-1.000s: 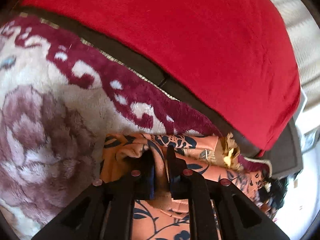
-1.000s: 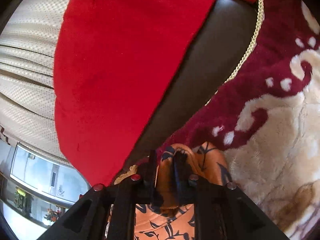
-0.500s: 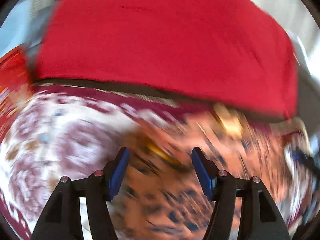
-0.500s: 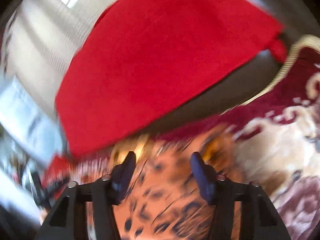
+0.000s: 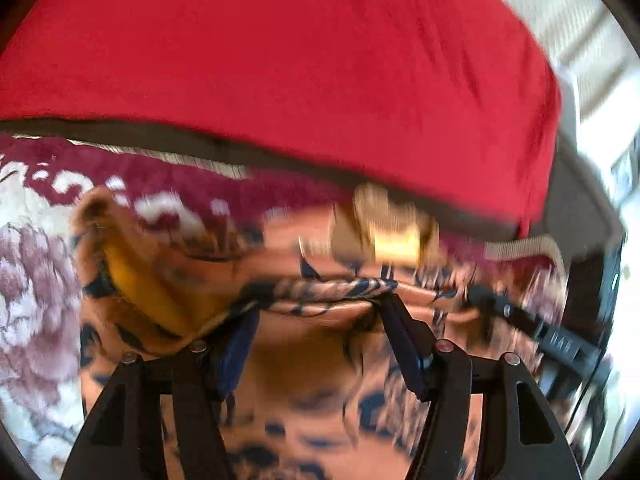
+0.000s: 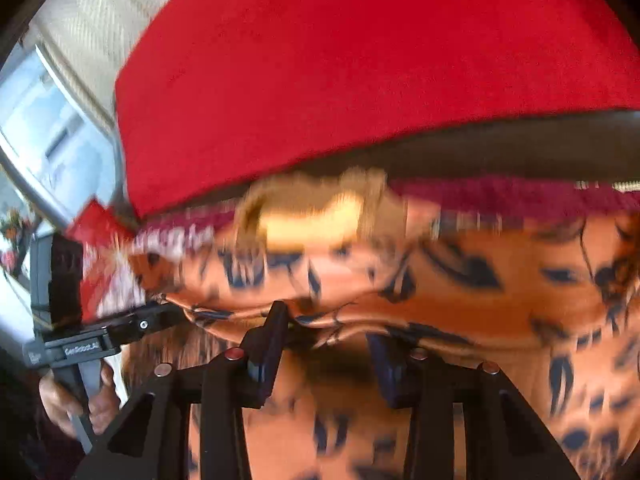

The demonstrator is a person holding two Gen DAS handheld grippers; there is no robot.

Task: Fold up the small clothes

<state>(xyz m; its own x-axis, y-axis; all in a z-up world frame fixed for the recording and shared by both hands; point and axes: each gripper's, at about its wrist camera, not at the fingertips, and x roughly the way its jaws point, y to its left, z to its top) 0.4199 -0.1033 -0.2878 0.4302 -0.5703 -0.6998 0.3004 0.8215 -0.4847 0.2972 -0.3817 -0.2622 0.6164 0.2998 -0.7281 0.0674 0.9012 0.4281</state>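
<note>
An orange garment [image 5: 320,364] with a dark blue leaf print lies spread on a plush blanket, blurred by motion. Its yellow lining [image 5: 148,292] shows at a turned-up corner on the left. My left gripper [image 5: 320,308] is open, and a folded edge of the cloth runs across its fingertips without being pinched. In the right wrist view the same garment [image 6: 500,280] fills the lower half. My right gripper [image 6: 326,324] has its jaws closing, with a fold of the cloth lying between them and the pads apart. Each gripper appears in the other's view: right [image 5: 560,344], left [image 6: 100,340].
A red throw [image 5: 300,60] covers a dark brown sofa back [image 5: 200,140] behind the garment. The maroon and cream floral blanket [image 5: 36,280] lies underneath. A tan and gold trim piece [image 5: 384,224] sits at the garment's far edge. A hand [image 6: 72,400] holds the left gripper.
Both grippers were shut on bunched cloth a second ago. They have since let go, opened, rolled and drawn back, and the garment now lies spread wider in front of them.
</note>
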